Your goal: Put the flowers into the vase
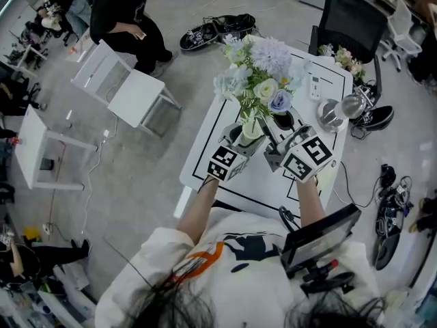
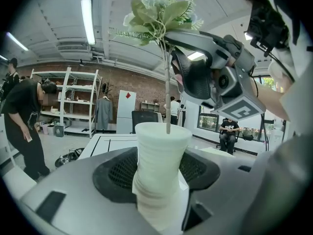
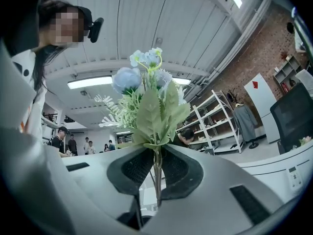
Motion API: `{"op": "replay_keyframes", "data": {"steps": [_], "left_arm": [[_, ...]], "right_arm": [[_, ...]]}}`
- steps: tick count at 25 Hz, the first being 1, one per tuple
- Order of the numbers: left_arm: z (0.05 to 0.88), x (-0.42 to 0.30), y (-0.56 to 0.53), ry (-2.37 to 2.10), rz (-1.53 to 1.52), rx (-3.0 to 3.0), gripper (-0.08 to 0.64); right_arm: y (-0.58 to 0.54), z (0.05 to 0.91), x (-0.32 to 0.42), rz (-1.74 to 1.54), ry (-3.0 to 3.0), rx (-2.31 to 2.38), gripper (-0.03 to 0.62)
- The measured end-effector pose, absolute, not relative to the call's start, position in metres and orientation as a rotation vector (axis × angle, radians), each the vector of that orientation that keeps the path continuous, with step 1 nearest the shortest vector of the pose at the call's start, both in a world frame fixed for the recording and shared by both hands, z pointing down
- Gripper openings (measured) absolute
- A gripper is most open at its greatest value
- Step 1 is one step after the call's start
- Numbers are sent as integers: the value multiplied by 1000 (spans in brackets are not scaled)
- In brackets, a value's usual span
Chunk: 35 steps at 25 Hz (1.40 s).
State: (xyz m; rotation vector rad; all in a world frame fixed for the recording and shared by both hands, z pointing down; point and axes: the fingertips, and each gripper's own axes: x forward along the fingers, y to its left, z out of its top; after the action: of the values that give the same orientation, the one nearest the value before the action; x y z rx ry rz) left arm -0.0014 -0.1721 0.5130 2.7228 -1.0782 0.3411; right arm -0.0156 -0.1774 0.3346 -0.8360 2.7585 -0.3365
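**Head view:** At a white counter (image 1: 229, 118) marked with black lines, the left gripper (image 1: 247, 137) clasps a pale ribbed vase (image 1: 251, 128). Just beside it, the right gripper (image 1: 274, 142) holds a bouquet (image 1: 263, 74) of white and blue flowers, whose heads rise above both grippers. Bare counter runs left of the vase as far as the edge. A silver metal object (image 1: 333, 113) sits to the right, and a second bunch of flowers (image 1: 345, 57) lies at the far corner. A white chair (image 1: 126, 87) stands well apart across open floor.

**Left gripper view:** The jaws stand wide, pressed on either side of the vase (image 2: 159, 170). One stem (image 2: 167, 94) reaches down to the vase's mouth, with room around it inside the rim.

**Right gripper view:** The jaws are nearly together, pinching the bouquet (image 3: 146, 102) low on its stalk, just under the leaves.
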Motion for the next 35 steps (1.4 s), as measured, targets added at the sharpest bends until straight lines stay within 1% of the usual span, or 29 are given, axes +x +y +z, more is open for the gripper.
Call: {"op": "replay_keyframes", "data": {"steps": [17,24,35], "left_arm": [[517,-5,-167,-1071,329,2724,256],[517,-5,-168,-1069,317,2721,258],[515,-6,-165,-1055,280,2708,264]], "right_arm": [[-165,410,-18,-488,2840,-973,51],[-159,430,-21,-506,2908,-984,73],[-147,451,-17,-490,3033,-1038,153]]}}
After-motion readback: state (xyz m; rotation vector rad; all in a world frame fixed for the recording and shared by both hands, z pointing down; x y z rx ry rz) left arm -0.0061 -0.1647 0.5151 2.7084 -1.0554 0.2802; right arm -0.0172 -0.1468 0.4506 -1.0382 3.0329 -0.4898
